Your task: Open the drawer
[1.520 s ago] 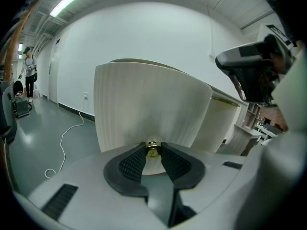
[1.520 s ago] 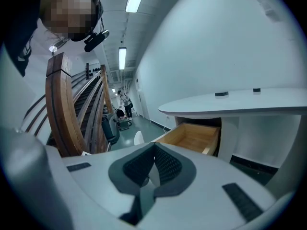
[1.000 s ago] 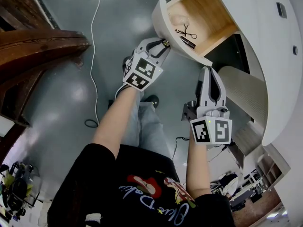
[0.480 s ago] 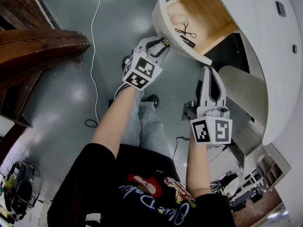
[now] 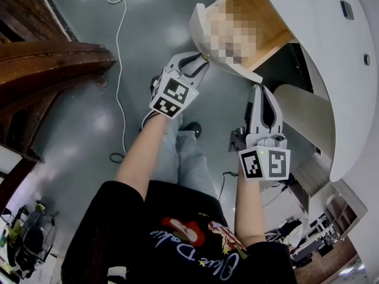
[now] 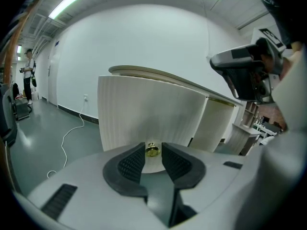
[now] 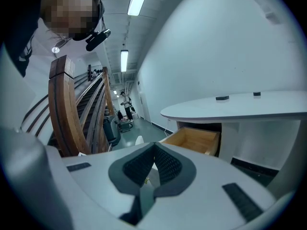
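Note:
The drawer [image 5: 200, 22] stands pulled out of the white curved desk [image 5: 331, 70], with its wooden inside showing. Its white ribbed front [image 6: 144, 114] fills the left gripper view, and the small brass knob [image 6: 152, 150] sits on it. My left gripper [image 5: 200, 63] is at that knob [image 5: 206, 56]. Its jaws have just been opening; the knob lies between the fingertips with a small gap on each side. My right gripper [image 5: 263, 90] hangs below the drawer to the right, shut and empty. Past its closed tips [image 7: 154, 147] the open drawer [image 7: 194, 139] shows.
A white cable [image 5: 121, 70] runs over the grey floor at the left. A dark wooden stair rail [image 5: 47, 58] stands at the far left. A ribbed white cabinet panel [image 5: 305, 114] is under the desk, right of my right gripper. The person's legs are below both grippers.
The left gripper's jaws have spread slightly around the knob, and that hand has eased a little back from the drawer front. The right gripper has not moved.

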`<action>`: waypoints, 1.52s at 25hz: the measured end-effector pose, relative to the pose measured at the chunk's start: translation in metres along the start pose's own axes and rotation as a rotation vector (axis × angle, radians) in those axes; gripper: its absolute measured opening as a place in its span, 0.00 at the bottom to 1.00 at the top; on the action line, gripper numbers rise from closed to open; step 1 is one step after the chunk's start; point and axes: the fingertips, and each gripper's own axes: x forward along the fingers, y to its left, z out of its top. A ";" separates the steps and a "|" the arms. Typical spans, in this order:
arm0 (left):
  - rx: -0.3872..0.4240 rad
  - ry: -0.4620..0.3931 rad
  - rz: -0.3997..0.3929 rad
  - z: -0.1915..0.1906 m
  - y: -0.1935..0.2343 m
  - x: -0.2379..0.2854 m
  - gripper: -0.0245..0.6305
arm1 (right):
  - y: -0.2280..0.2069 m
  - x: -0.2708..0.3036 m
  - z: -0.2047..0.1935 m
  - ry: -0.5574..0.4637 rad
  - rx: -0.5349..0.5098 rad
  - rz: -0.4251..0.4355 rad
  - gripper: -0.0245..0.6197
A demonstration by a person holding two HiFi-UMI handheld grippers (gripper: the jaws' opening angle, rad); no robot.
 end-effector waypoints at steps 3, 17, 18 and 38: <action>0.010 -0.013 -0.005 0.009 -0.004 -0.011 0.18 | 0.001 -0.002 0.007 -0.007 -0.002 0.001 0.04; 0.033 -0.076 0.042 0.071 -0.012 -0.076 0.04 | 0.005 -0.026 0.044 -0.044 -0.028 0.008 0.04; 0.028 -0.078 0.045 0.076 -0.014 -0.081 0.04 | 0.005 -0.029 0.047 -0.045 -0.027 0.008 0.04; 0.022 -0.101 0.035 0.165 -0.069 -0.172 0.04 | 0.027 -0.097 0.102 -0.075 -0.056 0.022 0.04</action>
